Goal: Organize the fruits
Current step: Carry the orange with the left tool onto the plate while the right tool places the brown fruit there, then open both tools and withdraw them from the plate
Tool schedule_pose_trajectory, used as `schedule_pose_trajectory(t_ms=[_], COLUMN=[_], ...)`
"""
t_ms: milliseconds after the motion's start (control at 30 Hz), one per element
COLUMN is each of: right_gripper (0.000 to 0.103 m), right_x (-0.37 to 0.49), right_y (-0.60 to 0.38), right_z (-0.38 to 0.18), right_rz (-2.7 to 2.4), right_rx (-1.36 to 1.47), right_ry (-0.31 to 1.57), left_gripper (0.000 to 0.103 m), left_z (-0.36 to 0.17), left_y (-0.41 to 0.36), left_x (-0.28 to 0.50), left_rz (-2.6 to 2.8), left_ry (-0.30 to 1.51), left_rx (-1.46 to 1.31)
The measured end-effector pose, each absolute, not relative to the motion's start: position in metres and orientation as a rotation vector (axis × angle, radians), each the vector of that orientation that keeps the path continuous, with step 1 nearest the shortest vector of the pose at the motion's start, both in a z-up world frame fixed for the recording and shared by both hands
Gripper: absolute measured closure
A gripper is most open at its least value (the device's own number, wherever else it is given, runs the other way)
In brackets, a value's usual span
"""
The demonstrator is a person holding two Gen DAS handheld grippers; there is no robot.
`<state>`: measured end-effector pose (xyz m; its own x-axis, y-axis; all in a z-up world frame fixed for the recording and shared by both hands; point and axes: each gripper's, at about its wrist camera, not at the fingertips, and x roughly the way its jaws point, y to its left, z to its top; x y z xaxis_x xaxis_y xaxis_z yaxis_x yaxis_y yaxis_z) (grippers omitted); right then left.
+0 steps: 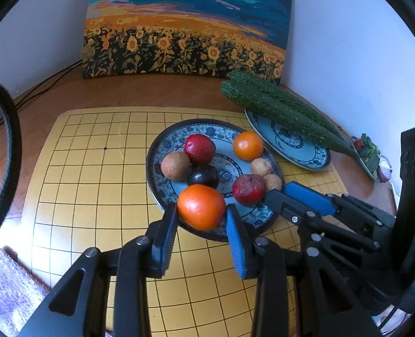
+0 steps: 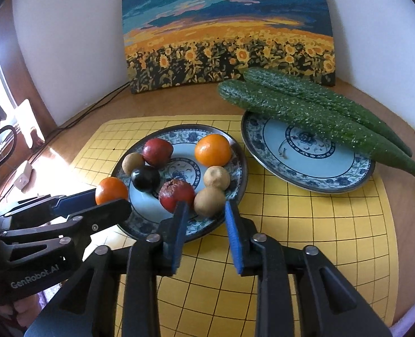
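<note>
A blue patterned plate (image 1: 151,168) (image 2: 242,165) holds several fruits: red apples, an orange (image 1: 248,146) (image 2: 213,150), a dark plum (image 1: 203,175) and brown round fruits. My left gripper (image 1: 202,213) (image 2: 112,199) is shut on a second orange (image 1: 201,206) (image 2: 111,190) over the plate's near rim. My right gripper (image 2: 206,206) (image 1: 280,189) stands slightly open at the plate's other side. A brown fruit (image 2: 209,200) (image 1: 272,181) lies on the plate at its fingertips, with the pads not pressing it. A wrinkled red apple (image 2: 176,193) sits just left of it.
A second patterned plate (image 1: 306,157) (image 2: 306,174) to the right carries two long cucumbers (image 1: 277,106) (image 2: 306,109). Both plates rest on a yellow grid mat (image 1: 95,168) (image 2: 320,238). A sunflower painting (image 1: 185,28) leans on the wall behind. Cables run at the back left.
</note>
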<state>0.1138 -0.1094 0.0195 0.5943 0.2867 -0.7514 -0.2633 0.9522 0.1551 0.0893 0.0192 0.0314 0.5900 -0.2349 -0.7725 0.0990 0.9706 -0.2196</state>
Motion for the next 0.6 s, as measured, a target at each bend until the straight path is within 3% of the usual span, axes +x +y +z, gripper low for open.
schedule_pose_trajectory(t_ms=[333, 600], right_gripper=[0.055, 0.051], right_x=[0.105, 0.088], right_y=[-0.111, -0.112], right_z=[0.027, 0.036], right_rz=[0.325, 0.323], right_rx=[0.051, 0.063], right_ry=[0.873, 0.861], left_gripper=[0.058, 0.051], left_z=[0.035, 0.039], left_y=[0.024, 0.027], left_x=[0.082, 0.069], left_rz=[-0.182, -0.157], left_ry=[0.92, 0.918], left_rx=[-0.154, -0.151])
